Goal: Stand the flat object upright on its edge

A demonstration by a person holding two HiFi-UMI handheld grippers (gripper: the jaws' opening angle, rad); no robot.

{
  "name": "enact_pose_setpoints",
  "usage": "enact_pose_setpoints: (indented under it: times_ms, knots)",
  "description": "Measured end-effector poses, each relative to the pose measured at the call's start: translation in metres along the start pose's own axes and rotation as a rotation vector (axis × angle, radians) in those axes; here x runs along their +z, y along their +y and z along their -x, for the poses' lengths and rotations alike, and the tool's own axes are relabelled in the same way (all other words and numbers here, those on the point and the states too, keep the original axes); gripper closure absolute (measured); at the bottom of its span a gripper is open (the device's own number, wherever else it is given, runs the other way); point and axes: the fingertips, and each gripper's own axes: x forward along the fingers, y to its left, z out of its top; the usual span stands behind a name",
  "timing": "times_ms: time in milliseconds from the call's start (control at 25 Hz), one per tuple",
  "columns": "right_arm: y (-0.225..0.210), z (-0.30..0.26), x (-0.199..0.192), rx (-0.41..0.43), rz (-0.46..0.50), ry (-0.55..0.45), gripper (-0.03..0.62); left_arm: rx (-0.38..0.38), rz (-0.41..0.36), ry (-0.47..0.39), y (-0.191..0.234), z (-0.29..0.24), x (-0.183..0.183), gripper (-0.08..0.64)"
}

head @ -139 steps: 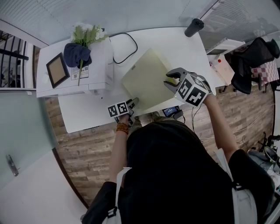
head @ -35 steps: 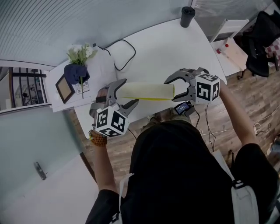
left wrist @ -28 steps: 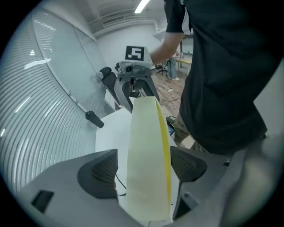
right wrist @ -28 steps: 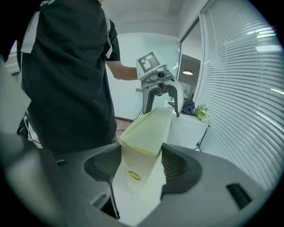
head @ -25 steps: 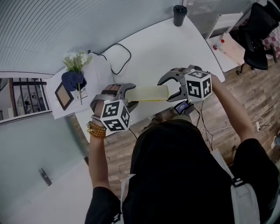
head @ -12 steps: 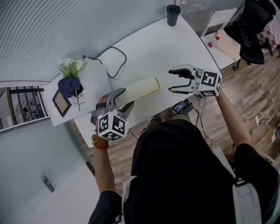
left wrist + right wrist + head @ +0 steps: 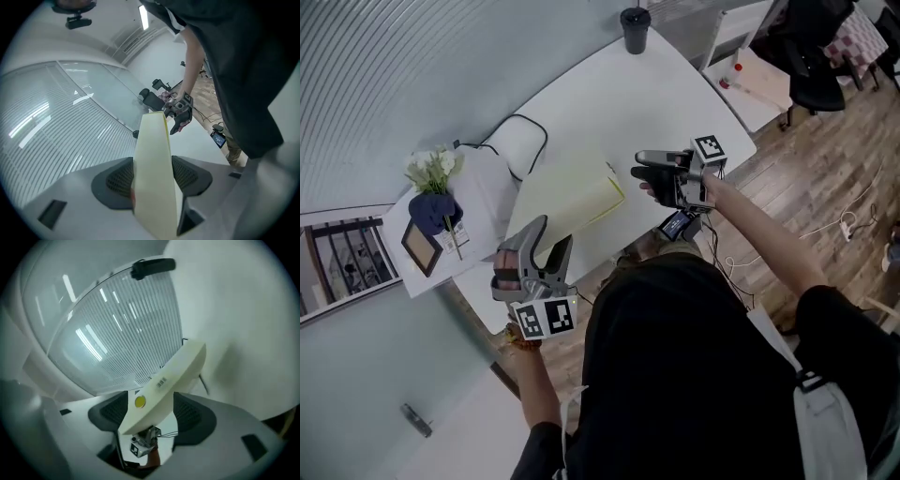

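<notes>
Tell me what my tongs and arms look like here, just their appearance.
The left tongs and right tongs are grey curved claws with dark mesh-textured pads. Each carries a cube with black-and-white square markers. The left jaws have just been closing, the cream board between them. The person wears a black top with pale shoulder straps; forearms are unsleeved.

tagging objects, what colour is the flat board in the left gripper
Pale yellow-cream, plain; the board shows best in the head view.
</notes>
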Motion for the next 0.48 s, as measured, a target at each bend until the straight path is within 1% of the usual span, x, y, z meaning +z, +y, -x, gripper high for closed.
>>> enact_pose_setpoints:
  times_ms: [40, 120, 280, 400, 480]
  knots:
    - [-0.002, -0.004, 0.000, 0.039, -0.075, 0.002, 0.313, 0.000, -0.037, -0.006, -0.004, 0.000, 0.003, 0.301]
    - [-0.005, -0.014, -0.008, 0.069, -0.134, 0.045, 0.313, -0.007, -0.111, -0.013, -0.012, 0.000, 0.009, 0.301]
    - [-0.010, -0.026, -0.017, 0.080, -0.187, 0.087, 0.310, -0.006, -0.207, -0.018, -0.022, 0.003, 0.015, 0.301]
    - [-0.020, -0.025, -0.026, 0.049, -0.210, 0.137, 0.310, 0.005, -0.254, -0.053, -0.025, 0.009, 0.025, 0.304]
    - [-0.021, -0.025, -0.029, 0.052, -0.227, 0.154, 0.304, 0.010, -0.280, -0.075, -0.028, 0.013, 0.032, 0.304]
